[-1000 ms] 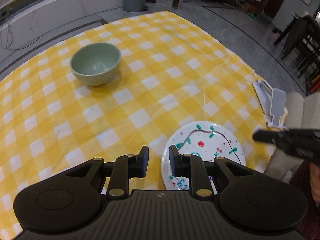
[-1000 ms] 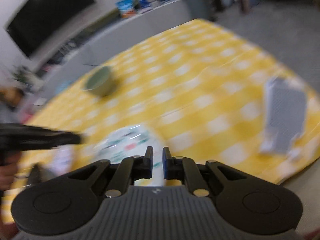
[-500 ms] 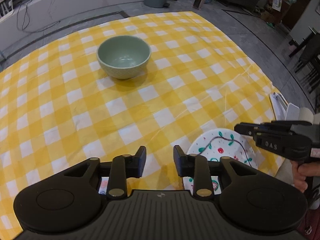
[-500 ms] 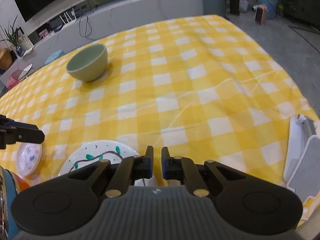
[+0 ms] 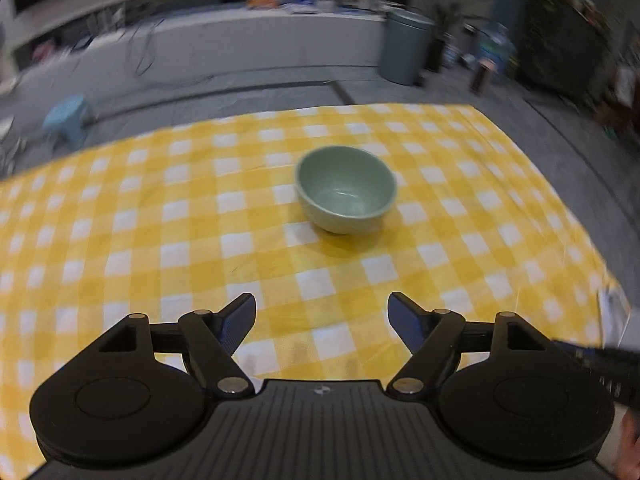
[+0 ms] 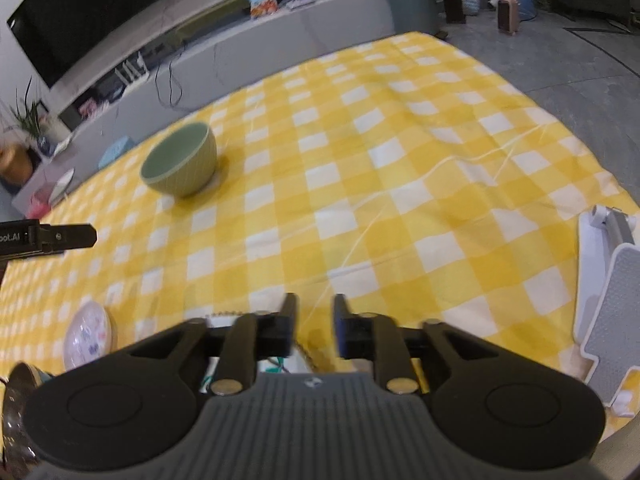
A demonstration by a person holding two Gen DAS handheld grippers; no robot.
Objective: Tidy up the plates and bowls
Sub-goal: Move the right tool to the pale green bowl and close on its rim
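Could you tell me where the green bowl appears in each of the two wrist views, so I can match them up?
Left wrist view: the green bowl sits just right of centre, upright on the yellow checked cloth, straight ahead of the gripper.
Right wrist view: the green bowl sits in the upper left, far across the cloth.
Shared landmark: the grey bin on the floor beyond the table.

Green bowl [image 5: 346, 188], yellow-checked cloth [image 5: 160, 240]

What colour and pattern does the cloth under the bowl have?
Yellow and white checks; the tablecloth under the bowl shows best in the right wrist view.
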